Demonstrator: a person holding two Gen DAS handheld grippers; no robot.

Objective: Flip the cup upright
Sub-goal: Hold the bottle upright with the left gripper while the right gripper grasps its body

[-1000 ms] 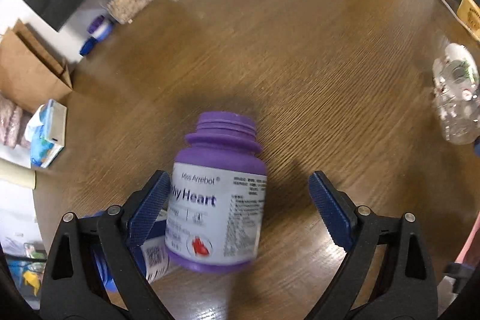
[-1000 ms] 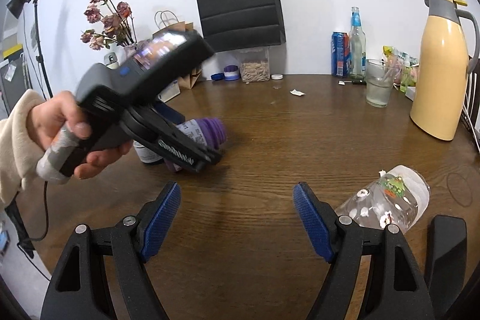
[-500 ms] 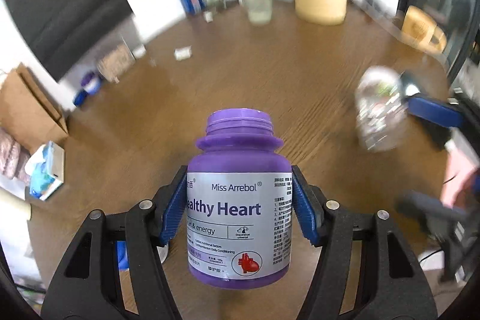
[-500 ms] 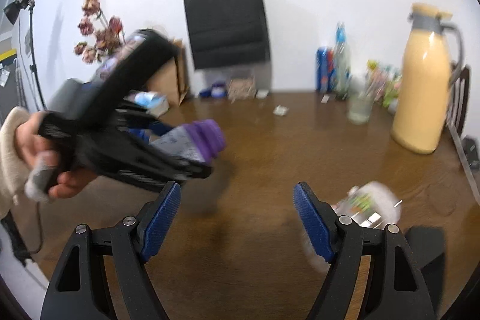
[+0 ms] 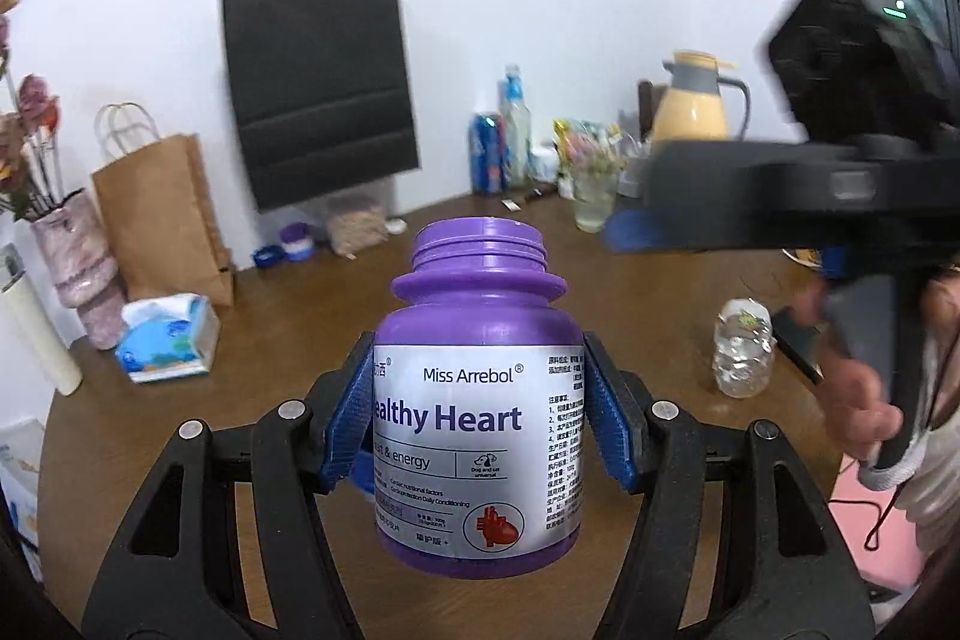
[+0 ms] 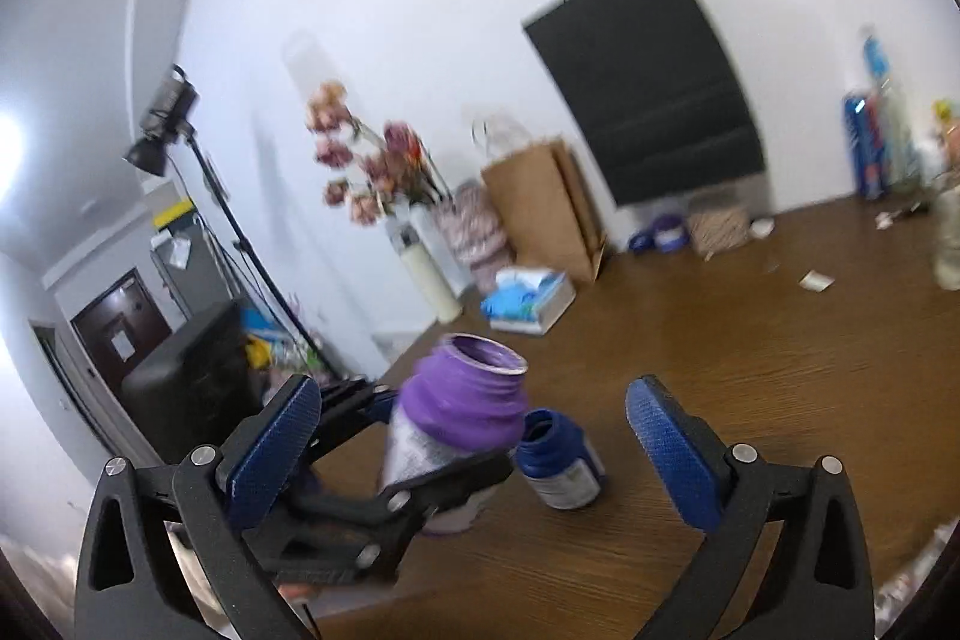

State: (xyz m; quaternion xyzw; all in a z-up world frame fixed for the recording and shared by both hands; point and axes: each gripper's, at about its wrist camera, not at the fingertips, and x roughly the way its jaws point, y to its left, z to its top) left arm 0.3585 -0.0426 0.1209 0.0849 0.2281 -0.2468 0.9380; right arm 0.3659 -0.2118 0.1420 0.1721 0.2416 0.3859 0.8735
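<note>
The cup is a purple bottle (image 5: 477, 424) with a silver "Healthy Heart" label and an open mouth without a lid. My left gripper (image 5: 478, 412) is shut on its sides and holds it upright, mouth up, over the brown table (image 5: 654, 316). Whether its base touches the wood is unclear. In the right wrist view the same bottle (image 6: 462, 400) leans slightly, clamped by the left gripper's black fingers (image 6: 444, 478). My right gripper (image 6: 474, 424) is open with nothing between its pads, the bottle just beyond them.
A dark blue bottle (image 6: 561, 460) stands right beside the purple one. A clear plastic bottle (image 5: 741, 355) sits to the right near a person's hand (image 5: 864, 400). Along the back are a tissue box (image 5: 165, 340), paper bags (image 5: 162, 214), a glass (image 5: 594, 202) and a yellow jug (image 5: 696, 103).
My left gripper shut on the lying purple bottle, lifted it and turned it mouth up. My right gripper swung left from the clear bottle toward the purple one, staying open.
</note>
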